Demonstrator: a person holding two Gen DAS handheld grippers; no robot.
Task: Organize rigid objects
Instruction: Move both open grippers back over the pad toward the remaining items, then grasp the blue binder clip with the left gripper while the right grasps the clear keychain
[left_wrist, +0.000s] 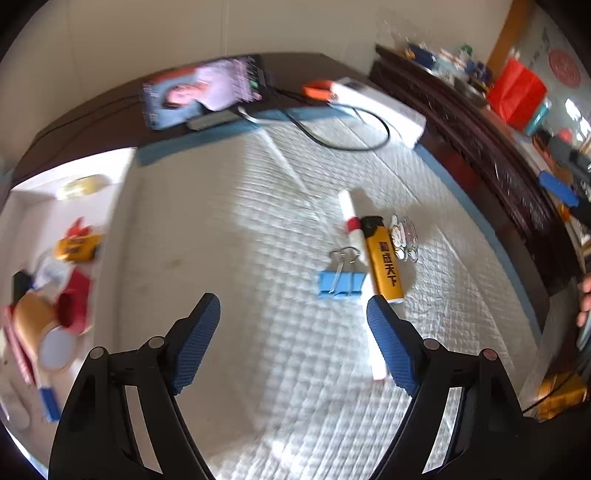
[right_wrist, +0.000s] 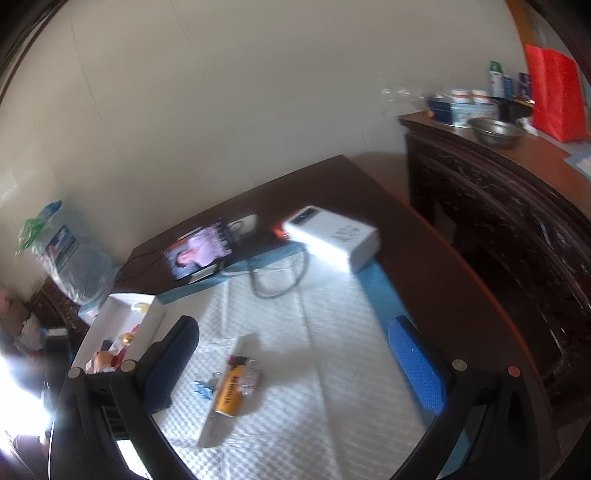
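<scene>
Lying beyond open fingers: lighter.

Mat: white, quilted diamond pattern, blue border at 12 and 2 o'clock. Binder clip: light blue body, silver wire handles. Lighter: yellow-orange with black characters, black cap. White stick, red band near its far end, at 9 o'clock of the lighter. Left gripper: black frame, blue textured pads. Right gripper: black frame, blue dotted pad. Power bank: white. Tray at 9 o'clock: white. Table: dark brown. Bag at 2 o'clock: red.
</scene>
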